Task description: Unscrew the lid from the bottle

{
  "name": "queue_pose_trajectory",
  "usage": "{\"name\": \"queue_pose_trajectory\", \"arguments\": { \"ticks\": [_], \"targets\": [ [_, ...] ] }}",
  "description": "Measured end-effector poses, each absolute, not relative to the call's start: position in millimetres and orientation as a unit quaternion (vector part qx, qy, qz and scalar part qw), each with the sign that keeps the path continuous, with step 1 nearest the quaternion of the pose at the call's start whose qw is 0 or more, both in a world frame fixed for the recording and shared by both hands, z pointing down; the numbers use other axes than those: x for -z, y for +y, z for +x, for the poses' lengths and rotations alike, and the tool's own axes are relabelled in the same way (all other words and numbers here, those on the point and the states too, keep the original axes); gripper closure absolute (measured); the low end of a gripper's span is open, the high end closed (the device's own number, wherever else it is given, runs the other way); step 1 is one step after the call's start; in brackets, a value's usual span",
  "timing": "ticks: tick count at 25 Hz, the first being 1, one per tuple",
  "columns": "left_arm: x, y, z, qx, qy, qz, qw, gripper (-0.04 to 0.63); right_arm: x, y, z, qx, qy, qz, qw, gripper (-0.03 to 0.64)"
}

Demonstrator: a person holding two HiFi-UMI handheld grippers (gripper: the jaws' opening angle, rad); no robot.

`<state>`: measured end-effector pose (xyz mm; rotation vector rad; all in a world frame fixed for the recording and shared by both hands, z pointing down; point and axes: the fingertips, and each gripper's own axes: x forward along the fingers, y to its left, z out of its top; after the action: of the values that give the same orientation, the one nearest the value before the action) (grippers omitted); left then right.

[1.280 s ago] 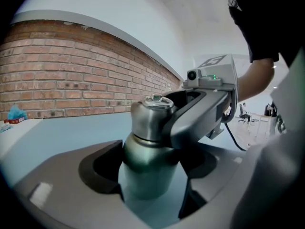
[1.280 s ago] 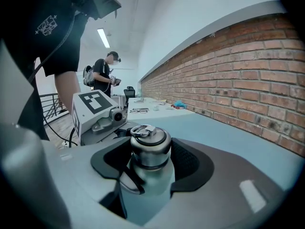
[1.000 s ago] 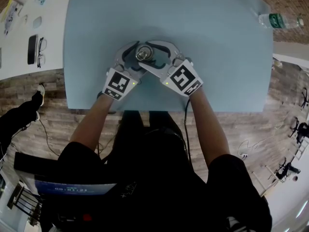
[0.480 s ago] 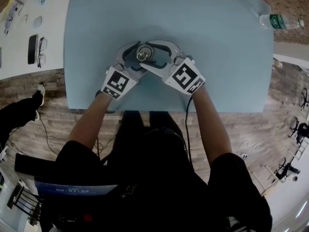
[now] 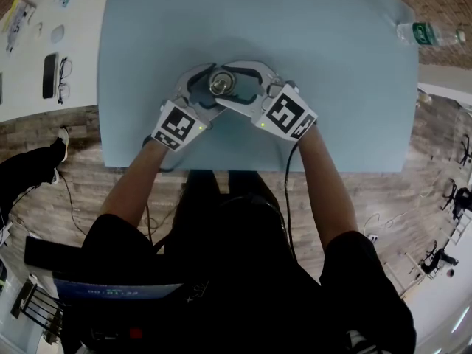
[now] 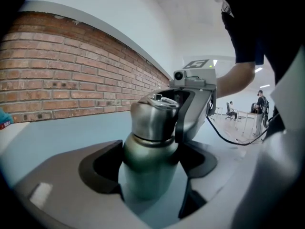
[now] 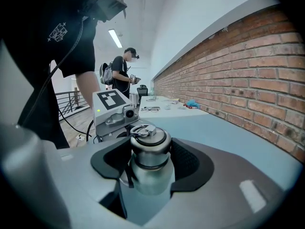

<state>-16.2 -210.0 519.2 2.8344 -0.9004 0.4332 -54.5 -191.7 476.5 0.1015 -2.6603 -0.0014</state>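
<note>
A person stands over a pale blue table (image 5: 332, 87) with a two-jaw gripper in each hand, both closed round a squat brushed-steel bottle (image 6: 147, 168) that stands upright near the table's front edge, between the two tools. The left gripper (image 5: 210, 87) has its jaws set wide and pressed on the bottle's body below the shoulder. In the left gripper view the dark pads (image 6: 102, 166) sit against both flanks. The right gripper (image 5: 234, 85) comes in from the opposite side, its ribbed pads (image 7: 190, 161) pinching the round steel screw lid with a ring handle (image 7: 148, 144) higher up. The lid sits flush on the neck with no gap showing, so the unscrewing looks barely begun, if at all.

The step in hand appears to be the first loosening turn, and doing it well would call for the left gripper to act purely as an anchor, keeping the bottle planted and upright. The right gripper would need to turn about the bottle's own upright axis, not drag it sideways. Smooth steel offers the pads little bite, so a slip on the lid is the likely fault. A firm, level pinch squarely on the lid's wall, clear of the ring on top, would guard against that. The two tools sit just beside each other, so short turns with a regrip between them may suit better than one long sweep.
</note>
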Motion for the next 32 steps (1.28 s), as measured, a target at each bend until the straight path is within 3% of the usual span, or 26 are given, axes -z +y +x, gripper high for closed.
{"name": "queue_pose_trajectory", "arguments": {
  "ticks": [25, 32],
  "targets": [
    [-520.5, -210.7, -16.9, -0.145, -0.296, 0.941, 0.075, 0.236, -459.0, -194.7, -49.9, -0.021, -0.977, 0.059, 0.205, 0.356],
    [-518.8, -211.0, -15.7, -0.146, -0.303, 0.939, 0.076, 0.206, -453.0, -196.5, -45.9, -0.022, -0.978, 0.079, 0.192, 0.356]
  ]
}}
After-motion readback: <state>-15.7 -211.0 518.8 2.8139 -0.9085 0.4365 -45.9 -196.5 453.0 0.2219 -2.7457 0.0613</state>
